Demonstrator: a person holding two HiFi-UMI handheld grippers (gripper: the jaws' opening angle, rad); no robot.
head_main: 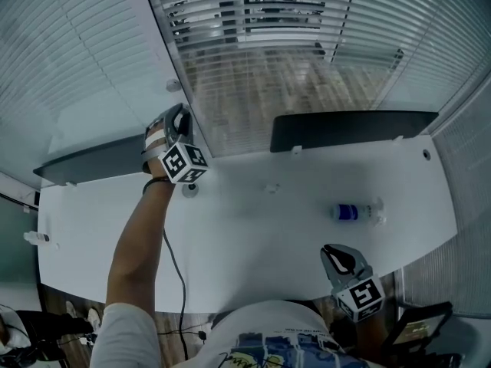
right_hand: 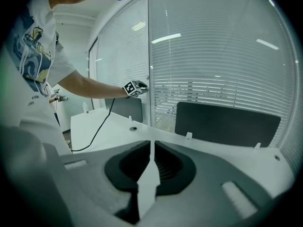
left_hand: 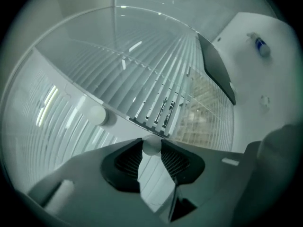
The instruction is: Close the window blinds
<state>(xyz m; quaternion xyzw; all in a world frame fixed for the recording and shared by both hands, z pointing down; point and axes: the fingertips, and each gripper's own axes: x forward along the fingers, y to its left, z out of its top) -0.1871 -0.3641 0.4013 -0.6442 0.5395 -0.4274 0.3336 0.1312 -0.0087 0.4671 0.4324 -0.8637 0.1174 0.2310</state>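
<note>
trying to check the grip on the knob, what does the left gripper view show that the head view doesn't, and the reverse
Only the left gripper view: the white knob sits between the jaws of the left gripper, with both pads pressing on it.
Only the head view: the right gripper held low by the near edge of the white desk, the person's forearm and a cable.
Both: the blinds, the desk, the dark panel and the bottle.
</note>
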